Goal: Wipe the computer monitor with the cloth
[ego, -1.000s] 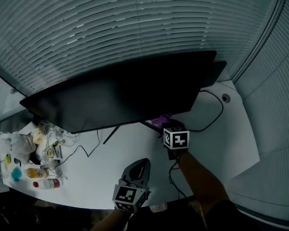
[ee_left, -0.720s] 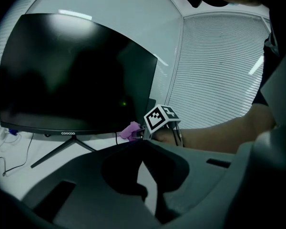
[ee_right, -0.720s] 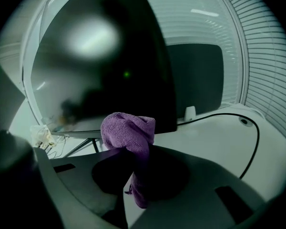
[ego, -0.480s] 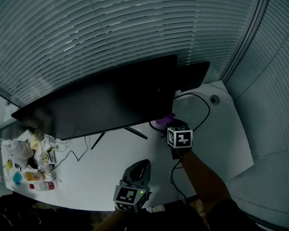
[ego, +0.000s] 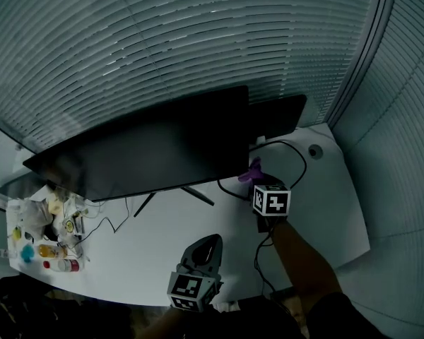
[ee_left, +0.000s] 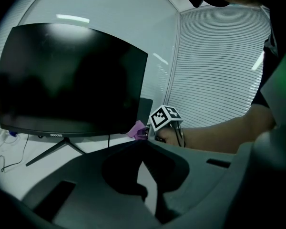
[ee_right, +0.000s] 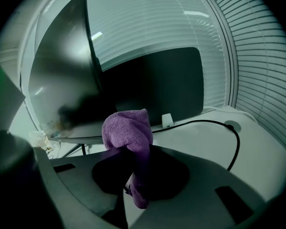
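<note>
Since the earlier frame, the right gripper (ee_right: 135,185) has carried the purple cloth (ee_right: 128,128) rightward, out from under the monitor's (ego: 155,150) lower right corner. Its jaws are clamped on the cloth, which now sits just beside the screen's right edge. The left gripper (ee_left: 149,191) is near the front edge of the desk (ego: 198,214), with its jaws nearly together and nothing between them.
</note>
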Action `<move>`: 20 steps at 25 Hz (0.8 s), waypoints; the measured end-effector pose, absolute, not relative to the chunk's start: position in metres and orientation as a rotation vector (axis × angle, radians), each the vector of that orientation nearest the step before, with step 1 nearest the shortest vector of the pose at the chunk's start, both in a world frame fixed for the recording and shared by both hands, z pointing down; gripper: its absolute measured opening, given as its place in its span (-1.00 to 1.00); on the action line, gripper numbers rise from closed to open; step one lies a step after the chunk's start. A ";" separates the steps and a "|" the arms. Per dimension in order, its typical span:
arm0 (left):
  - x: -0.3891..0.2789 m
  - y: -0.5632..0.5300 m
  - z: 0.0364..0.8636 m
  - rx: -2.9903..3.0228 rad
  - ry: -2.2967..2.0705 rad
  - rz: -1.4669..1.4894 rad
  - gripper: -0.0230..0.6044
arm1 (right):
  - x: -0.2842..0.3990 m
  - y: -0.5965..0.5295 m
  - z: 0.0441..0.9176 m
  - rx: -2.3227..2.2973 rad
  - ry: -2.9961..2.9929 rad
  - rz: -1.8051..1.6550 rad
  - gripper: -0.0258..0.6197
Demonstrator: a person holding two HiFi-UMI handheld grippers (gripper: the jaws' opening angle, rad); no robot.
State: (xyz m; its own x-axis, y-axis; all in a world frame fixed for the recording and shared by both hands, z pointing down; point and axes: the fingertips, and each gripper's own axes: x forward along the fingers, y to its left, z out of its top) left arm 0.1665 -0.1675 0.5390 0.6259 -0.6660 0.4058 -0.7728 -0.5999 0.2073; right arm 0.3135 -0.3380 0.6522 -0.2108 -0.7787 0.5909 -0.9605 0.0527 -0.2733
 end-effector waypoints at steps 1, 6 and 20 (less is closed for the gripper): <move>0.166 -0.167 0.540 2.486 -1.156 0.405 -0.91 | 0.314 -0.338 0.654 1.766 -2.051 0.912 -0.67; 0.165 -0.159 0.533 2.481 -1.166 0.389 -0.91 | 0.320 -0.332 0.646 1.783 -2.048 0.914 -0.67; 0.104 -0.128 0.511 2.428 -1.318 0.285 -0.91 | 0.293 -0.279 0.569 1.854 -2.264 0.878 -0.67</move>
State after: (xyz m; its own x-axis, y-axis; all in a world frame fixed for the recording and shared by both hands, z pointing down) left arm 0.1040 -0.1282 0.5105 0.5441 -0.7659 0.3426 -0.8390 -0.4989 0.2171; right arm 0.2928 -0.2786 0.5695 -0.2611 -0.8727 0.4125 -0.9226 0.0999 -0.3726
